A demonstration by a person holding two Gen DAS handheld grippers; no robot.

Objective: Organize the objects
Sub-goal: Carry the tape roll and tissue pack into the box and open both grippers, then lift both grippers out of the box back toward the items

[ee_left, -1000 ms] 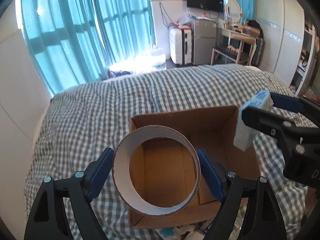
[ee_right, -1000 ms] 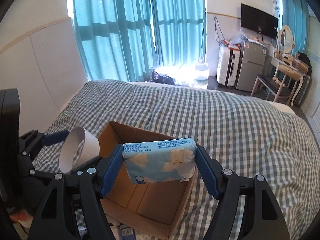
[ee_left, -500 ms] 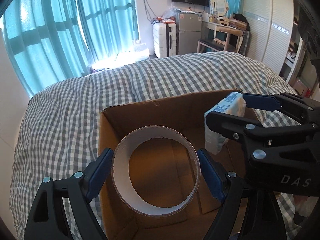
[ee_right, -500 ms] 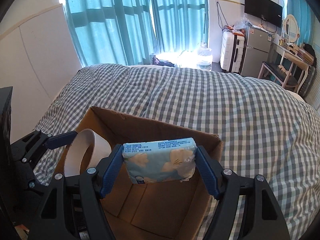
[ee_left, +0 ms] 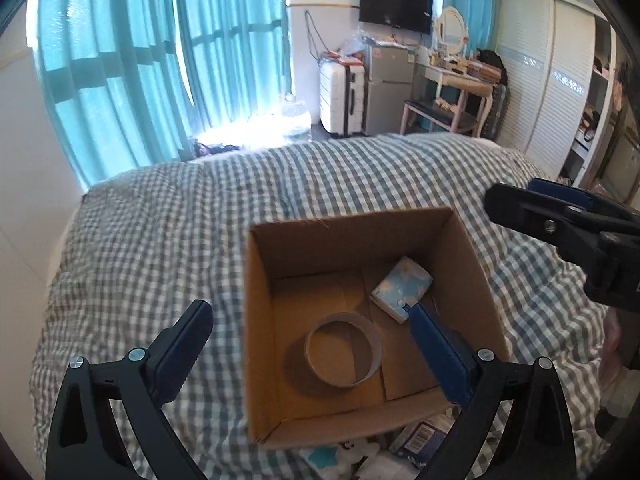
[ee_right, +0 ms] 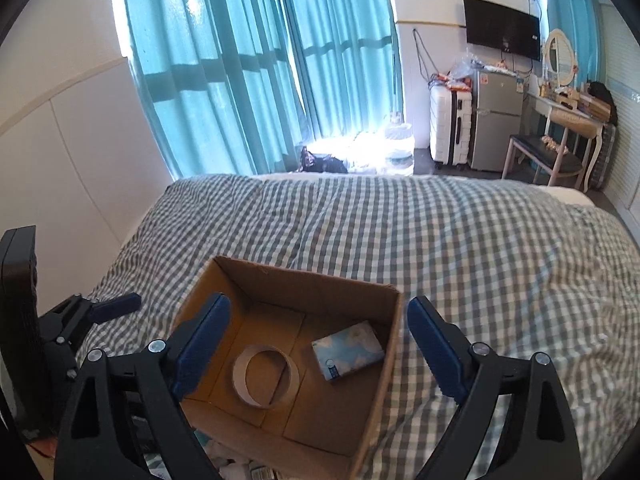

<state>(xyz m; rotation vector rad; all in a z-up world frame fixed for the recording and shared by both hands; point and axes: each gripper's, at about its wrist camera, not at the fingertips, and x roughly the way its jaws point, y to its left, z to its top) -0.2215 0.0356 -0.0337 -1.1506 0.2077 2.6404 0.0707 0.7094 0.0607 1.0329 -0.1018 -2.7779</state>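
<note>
An open cardboard box (ee_left: pixel 472 264) (ee_right: pixel 394 344) rests on the checked bedspread. On its floor lies a cardboard ring (ee_left: pixel 343 350) (ee_right: pixel 266 376), and to its right a blue tissue pack (ee_left: pixel 402 286) (ee_right: pixel 347 350). My left gripper (ee_left: pixel 308 340) hangs above the box, its jaws still opening, with nothing between them. My right gripper (ee_right: pixel 316 342) also hovers over the box with its jaws opening and empty; it shows at the right edge of the left wrist view (ee_left: pixel 560 216). The left gripper (ee_right: pixel 116 306) shows at the left of the right wrist view.
The grey-and-white checked bed (ee_left: pixel 168 232) (ee_right: pixel 480 248) spreads around the box. A few small packets (ee_left: pixel 416 440) lie by the box's near side. Teal curtains (ee_right: pixel 248 64), a white suitcase (ee_right: pixel 450 130), a fridge and a dressing table stand beyond the bed.
Both grippers let go: the cardboard ring and the tissue pack dropped from the jaws to the box floor. Both pairs of jaws spread wider and pulled back above the box.
</note>
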